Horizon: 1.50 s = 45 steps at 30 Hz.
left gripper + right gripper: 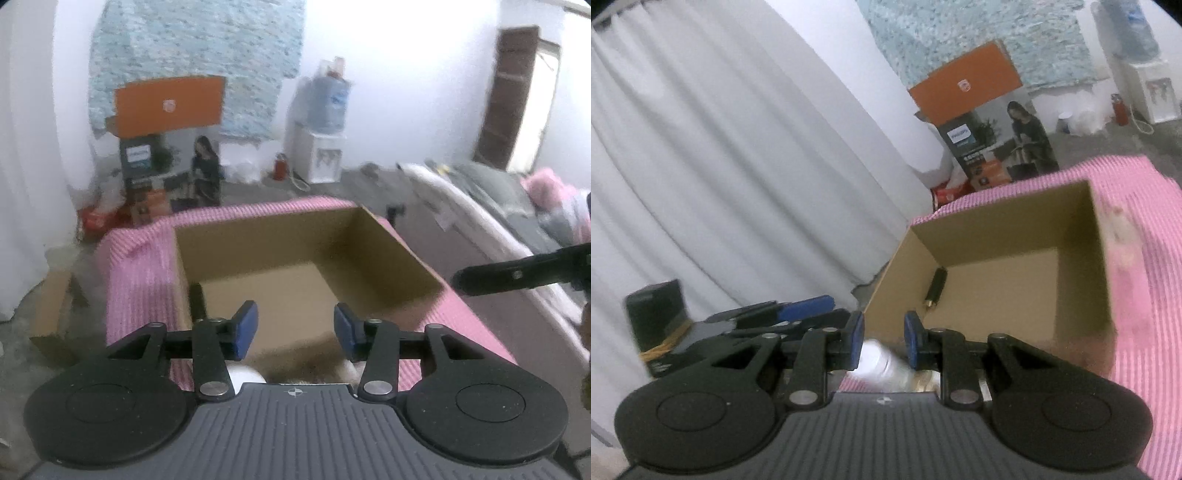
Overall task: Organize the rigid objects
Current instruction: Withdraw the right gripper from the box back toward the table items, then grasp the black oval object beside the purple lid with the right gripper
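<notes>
Cardboard box [402, 247] sits open-topped on a pink striped cloth [140, 266], and it looks like the place where the rigid pieces belong. One is in already: a black cylinder with a gold tip [934, 291] lies on the box floor against a side wall.

The left gripper [295, 332] is released, its blue pads apart with nothing between them. The right gripper [883, 341] has its pads close together around a blurred pale object [882, 360], but I cannot tell whether they press on it.

If that piece is held, it is best carried clear over the near rim and let go low inside, away from the cylinder.

The right wrist view shows the cylinder's gold tip and the pale object. The left view gives only a dark smear for the cylinder, but it shows the box's whole floor.
</notes>
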Each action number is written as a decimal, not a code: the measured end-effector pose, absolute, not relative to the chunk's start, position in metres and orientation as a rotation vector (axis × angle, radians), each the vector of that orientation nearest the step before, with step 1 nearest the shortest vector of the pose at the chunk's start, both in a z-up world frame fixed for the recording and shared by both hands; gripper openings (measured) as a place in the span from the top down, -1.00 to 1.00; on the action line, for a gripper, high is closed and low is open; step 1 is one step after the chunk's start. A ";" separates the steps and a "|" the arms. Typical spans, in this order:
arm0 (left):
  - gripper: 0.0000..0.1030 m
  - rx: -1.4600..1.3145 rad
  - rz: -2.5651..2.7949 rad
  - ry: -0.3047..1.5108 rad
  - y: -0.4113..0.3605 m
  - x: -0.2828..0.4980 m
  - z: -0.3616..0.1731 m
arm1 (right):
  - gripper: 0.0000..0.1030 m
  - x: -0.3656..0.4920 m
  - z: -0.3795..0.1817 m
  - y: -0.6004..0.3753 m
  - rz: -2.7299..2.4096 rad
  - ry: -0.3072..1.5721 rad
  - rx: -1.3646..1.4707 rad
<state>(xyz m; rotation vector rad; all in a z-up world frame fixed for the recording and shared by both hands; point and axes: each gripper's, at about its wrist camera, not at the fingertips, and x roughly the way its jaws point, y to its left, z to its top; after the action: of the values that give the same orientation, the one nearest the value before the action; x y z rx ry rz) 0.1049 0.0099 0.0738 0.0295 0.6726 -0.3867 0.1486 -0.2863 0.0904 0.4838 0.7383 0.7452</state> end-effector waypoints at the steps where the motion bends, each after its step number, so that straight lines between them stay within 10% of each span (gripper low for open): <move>1: 0.11 0.041 -0.394 0.681 0.007 0.098 0.068 | 0.51 0.136 0.086 -0.295 0.742 0.740 0.506; 15: 0.10 0.259 -0.529 0.883 -0.076 0.056 -0.054 | 0.51 0.070 -0.031 -0.331 0.599 0.935 0.666; 45: 0.31 0.324 -0.562 0.881 -0.106 0.061 -0.061 | 0.58 0.132 -0.084 -0.284 0.622 1.069 0.430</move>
<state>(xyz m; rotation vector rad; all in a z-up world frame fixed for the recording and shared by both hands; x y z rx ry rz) 0.0610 -0.1062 -0.0608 0.3245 0.8805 -0.5618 0.1317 -0.2844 -0.0841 0.4299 1.0688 0.6216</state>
